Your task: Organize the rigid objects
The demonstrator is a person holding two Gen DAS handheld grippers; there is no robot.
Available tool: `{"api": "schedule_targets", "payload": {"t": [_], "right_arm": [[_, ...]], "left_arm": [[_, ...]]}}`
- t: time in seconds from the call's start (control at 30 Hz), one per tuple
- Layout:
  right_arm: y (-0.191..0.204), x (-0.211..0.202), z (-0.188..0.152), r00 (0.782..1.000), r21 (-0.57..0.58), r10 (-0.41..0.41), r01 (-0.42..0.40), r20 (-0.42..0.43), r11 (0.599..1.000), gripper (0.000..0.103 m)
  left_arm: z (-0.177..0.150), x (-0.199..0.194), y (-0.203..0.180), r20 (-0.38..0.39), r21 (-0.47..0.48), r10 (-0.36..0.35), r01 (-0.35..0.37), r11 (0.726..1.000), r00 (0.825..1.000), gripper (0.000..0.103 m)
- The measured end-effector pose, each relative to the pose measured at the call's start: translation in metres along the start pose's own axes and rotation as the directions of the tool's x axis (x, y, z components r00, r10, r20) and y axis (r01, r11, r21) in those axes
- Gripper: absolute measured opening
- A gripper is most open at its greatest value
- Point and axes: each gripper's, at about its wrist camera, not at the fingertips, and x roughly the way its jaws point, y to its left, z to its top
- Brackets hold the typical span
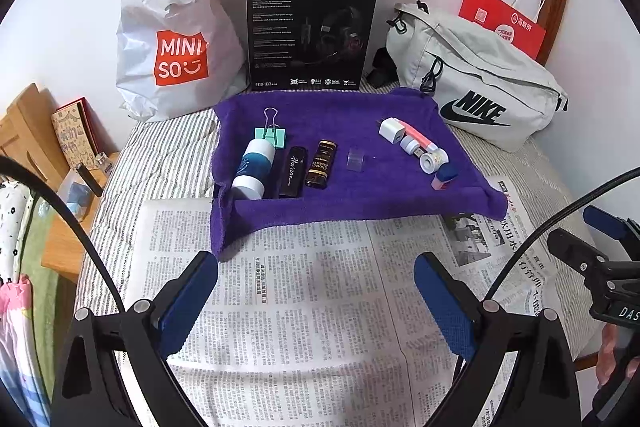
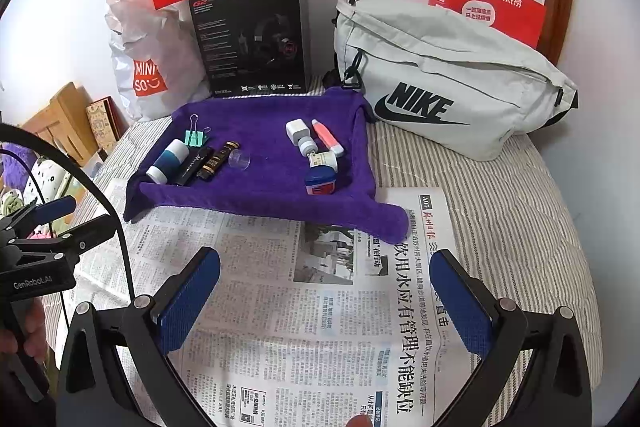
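Newspaper spread over striped bedding; purple towel beyond it carries two clusters, white-and-teal bottle leftmost, white charger right. Left gripper and right gripper both gape wide above the newspaper, empty.

The white plastic bag carries "MINI SO" on an orange patch. The black headset box reads "G2", "HECATE" and "EDIFIER". The grey waist bag shows "NIKE". A black lighter says "Horizon"; the small bottle beside it "GRAND RESERVE". The left gripper body reads "GenRobot.AI". The newspaper is marked "A05".
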Motion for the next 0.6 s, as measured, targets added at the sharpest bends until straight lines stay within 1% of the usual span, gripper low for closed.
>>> {"api": "schedule_targets", "payload": {"t": [0.6], "right_arm": [[0.0001,-0.0011,0.0001,1.0,-0.005,0.002,-0.002,0.002,1.0,0.103]], "left_arm": [[-0.0002,0.0003,-0.0019,-0.005,0.007,0.001,-0.001,1.0,1.0,0.099]]}}
